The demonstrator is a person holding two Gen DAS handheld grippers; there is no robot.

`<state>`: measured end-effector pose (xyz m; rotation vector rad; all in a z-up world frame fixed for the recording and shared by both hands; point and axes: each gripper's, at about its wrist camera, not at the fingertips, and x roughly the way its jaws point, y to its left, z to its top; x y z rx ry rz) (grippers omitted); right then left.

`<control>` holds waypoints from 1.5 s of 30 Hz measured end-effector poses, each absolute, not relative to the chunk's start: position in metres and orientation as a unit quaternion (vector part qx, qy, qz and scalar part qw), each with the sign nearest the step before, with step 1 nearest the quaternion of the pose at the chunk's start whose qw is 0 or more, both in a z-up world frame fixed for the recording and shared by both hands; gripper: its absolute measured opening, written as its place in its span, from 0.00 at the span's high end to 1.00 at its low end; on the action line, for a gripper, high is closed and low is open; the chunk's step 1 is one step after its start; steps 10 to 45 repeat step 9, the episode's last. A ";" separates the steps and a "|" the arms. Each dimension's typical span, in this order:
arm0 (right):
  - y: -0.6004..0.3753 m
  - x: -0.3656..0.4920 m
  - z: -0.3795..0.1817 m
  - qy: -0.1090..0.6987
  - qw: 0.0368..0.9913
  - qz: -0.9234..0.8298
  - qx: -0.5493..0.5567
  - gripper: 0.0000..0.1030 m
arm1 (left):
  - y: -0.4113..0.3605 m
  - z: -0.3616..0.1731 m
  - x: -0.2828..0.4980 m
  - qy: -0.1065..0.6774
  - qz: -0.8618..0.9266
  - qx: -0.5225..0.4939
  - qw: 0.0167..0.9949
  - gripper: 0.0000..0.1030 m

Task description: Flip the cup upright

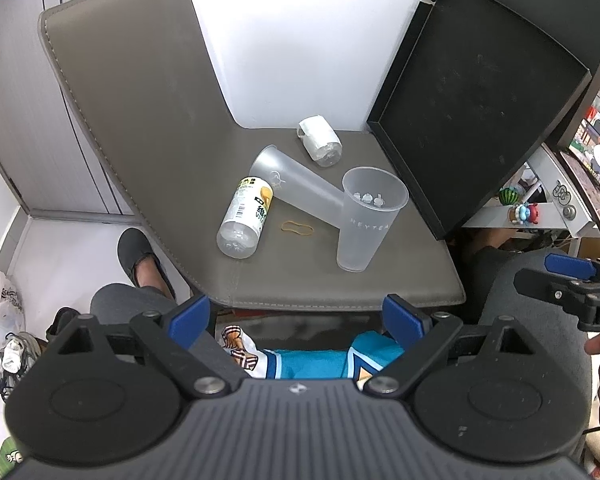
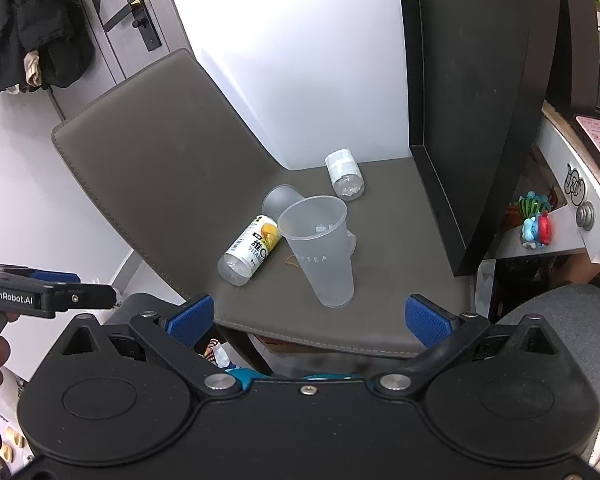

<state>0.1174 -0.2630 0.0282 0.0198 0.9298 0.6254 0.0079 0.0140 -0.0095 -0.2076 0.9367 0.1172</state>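
Nearest the cameras, both tools hang just off the near edge of the chair seat, above the person's lap. The left hand-held gripper has its blue fingers spread wide with nothing between them; the right hand-held gripper is likewise wide apart and empty. Each points forward and down toward the seat, level and side by side, and neither touches anything there.

A little farther in, toward the right of the seat, the upright cup stands on its base with its mouth up, a frosted clear tumbler with faint lettering on its wall. Judging by that, one cup is already set right, or it was never down.

Just behind it the lying cup rests on its side, running diagonally: its narrow base is against the upright cup's wall and its open mouth faces far and left. That one looks like what is left to do, and no grasp on it has begun.

Left of the cups a labelled bottle lies on its side, near or just touching the lying cup, and a rubber band lies flat between the bottle and the upright cup. Farther back a small white-wrapped bottle lies near the seat's rear, beside a leaning black tray.
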 end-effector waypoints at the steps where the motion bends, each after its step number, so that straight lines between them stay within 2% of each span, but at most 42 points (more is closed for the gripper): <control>1: -0.263 0.118 0.028 0.442 0.847 0.297 0.008 0.00 | 0.014 -0.010 0.008 0.450 0.056 -0.101 0.885 0.10; 45: -0.258 0.122 0.022 0.451 0.843 0.292 0.005 0.00 | 0.023 -0.011 0.007 0.439 0.060 -0.114 0.889 0.10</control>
